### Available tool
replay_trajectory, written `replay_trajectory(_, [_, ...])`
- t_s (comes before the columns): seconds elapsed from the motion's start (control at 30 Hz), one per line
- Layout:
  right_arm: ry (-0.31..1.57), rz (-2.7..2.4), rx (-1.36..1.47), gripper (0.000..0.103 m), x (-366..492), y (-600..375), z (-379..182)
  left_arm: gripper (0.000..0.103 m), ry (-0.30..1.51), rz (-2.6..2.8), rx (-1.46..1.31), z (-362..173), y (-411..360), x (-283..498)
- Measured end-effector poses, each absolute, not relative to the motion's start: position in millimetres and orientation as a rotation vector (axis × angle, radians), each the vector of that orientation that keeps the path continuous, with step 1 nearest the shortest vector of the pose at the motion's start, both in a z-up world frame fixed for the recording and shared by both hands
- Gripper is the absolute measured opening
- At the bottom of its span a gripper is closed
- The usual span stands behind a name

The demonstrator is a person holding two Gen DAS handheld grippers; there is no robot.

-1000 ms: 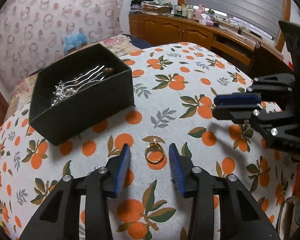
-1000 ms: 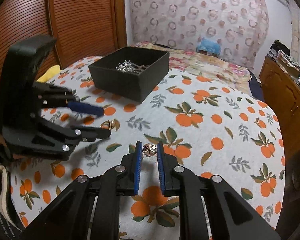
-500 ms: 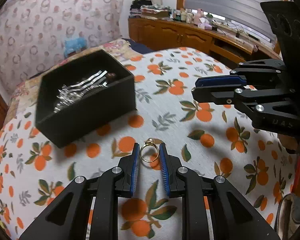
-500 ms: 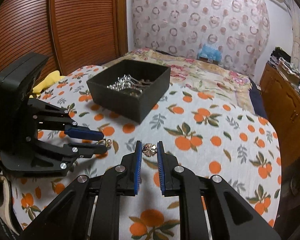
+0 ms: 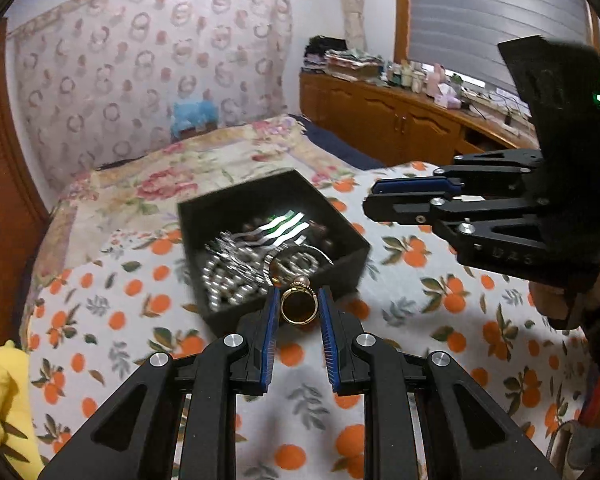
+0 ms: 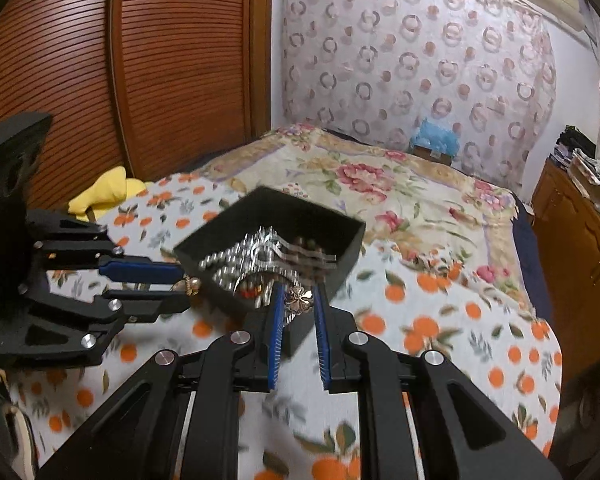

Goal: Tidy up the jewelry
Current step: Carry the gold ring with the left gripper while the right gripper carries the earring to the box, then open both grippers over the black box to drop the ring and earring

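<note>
— Jewelry first: where is the gold ring (image 5: 298, 309) right now?

— Pinched between the blue pads of the left gripper (image 5: 299, 307), with its small bead pointing away from the jaws. It hangs clear of the orange-print cloth (image 5: 440, 304), just in front of the black box (image 5: 342, 268).

— And the other piece?

— A flower-shaped ornament (image 6: 298, 299) sits gripped between the jaws of the right gripper (image 6: 298, 301), right at their tips, against the near wall of the box in that view.

— What lies in the box?

— Silver hairpins (image 5: 278, 226) with wavy prongs and a cluster of pale beads (image 5: 228, 278), just beyond both sets of jaws. The picture is blurred there, so finer detail is lost.

— How do the two grippers stand to each other?

— Side by side and apart, both aimed toward the box. From the left view the right gripper's jaws reach in from the right, above the cloth; from the right view the left gripper's jaws come in from the left, the ring's bead showing at their tips.

— Anything else near?

— A yellow cloth (image 6: 108, 188) well off to the left of the jaws.
</note>
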State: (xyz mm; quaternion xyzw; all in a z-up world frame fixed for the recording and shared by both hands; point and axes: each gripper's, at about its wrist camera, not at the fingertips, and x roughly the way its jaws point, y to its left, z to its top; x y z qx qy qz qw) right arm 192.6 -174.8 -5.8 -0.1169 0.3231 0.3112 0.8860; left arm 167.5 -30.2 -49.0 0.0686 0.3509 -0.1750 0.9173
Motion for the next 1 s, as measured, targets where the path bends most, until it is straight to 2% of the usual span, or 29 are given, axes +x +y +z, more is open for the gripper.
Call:
replay_trajectory(0.63, [0.74, 0.675, -0.217, 0.017, 268.5, -137.4, -14.5, 0.019, 0.709, -0.28, 0.107, -44.5, -7.9, 196.1])
replay_trajectory(0.77, [0.736, 0.677, -0.203, 0.027, 270.2, -138.2, -14.0, 0.019, 0.715, -0.272, 0.099, -45.3, -7.4, 202.6])
replay_trajectory(1.0, [0.729, 0.657, -0.186, 0.027, 267.6, -148.0, -15.2, 0.019, 0.717, -0.255, 0.092, -45.5, -4.3, 218.4])
